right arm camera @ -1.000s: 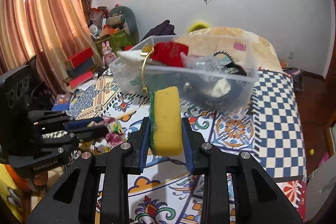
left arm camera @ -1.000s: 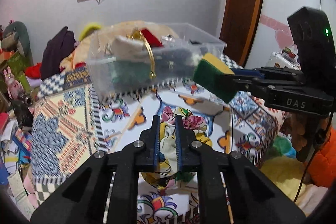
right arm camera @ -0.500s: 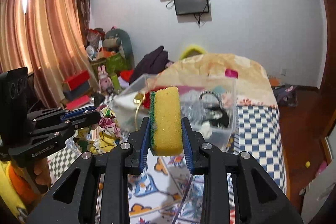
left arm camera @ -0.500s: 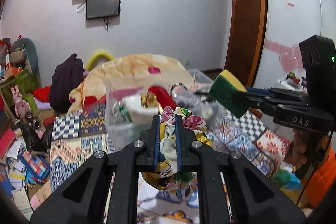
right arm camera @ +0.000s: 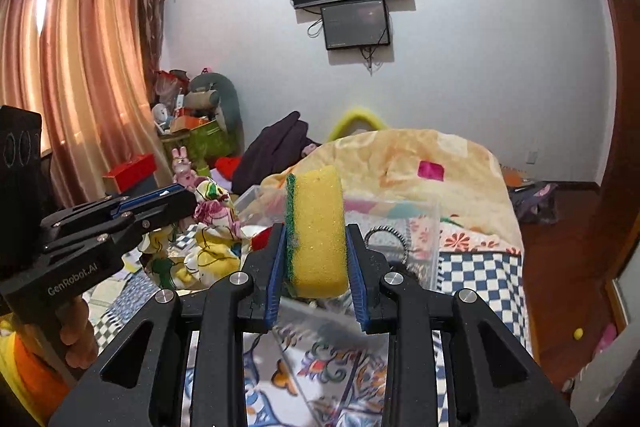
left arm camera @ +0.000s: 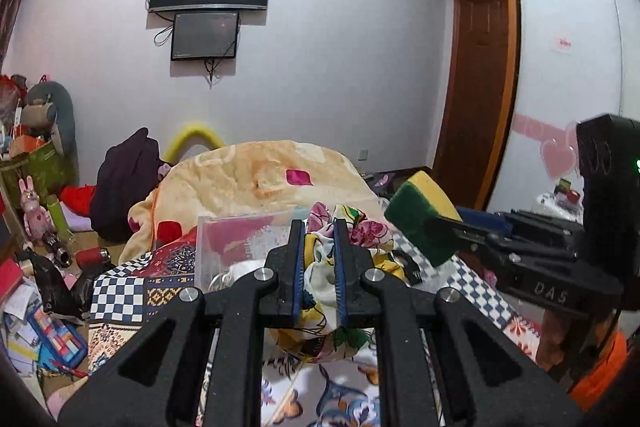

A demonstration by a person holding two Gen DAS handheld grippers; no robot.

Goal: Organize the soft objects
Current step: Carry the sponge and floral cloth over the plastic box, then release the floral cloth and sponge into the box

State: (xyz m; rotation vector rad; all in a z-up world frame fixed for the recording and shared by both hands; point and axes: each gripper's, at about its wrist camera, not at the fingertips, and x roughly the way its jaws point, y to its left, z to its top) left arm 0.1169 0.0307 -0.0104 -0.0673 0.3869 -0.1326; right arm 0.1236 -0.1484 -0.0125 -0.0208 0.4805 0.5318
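Your right hand-held gripper (right arm camera: pixel 316 259) clamps the yellow-and-green sponge (right arm camera: pixel 318 231) upright above the clear plastic bin (right arm camera: pixel 404 223), while your left hand-held gripper (right arm camera: pixel 188 203) grips the floral cloth (right arm camera: pixel 212 227) alongside.

Only two texts are readable here. On the black body of the right gripper (left arm camera: pixel 430 239), seen from the left wrist camera, the pale letters "DAS" stand on the side, near the handle. On the black body of the left gripper (right arm camera: pixel 192 201), seen from the right wrist camera, the words "GenRobot.AI" are written in pale letters along the side. The small pink sticker (left arm camera: pixel 564 43) on the white door (left arm camera: pixel 568 67) has marks too small to read.
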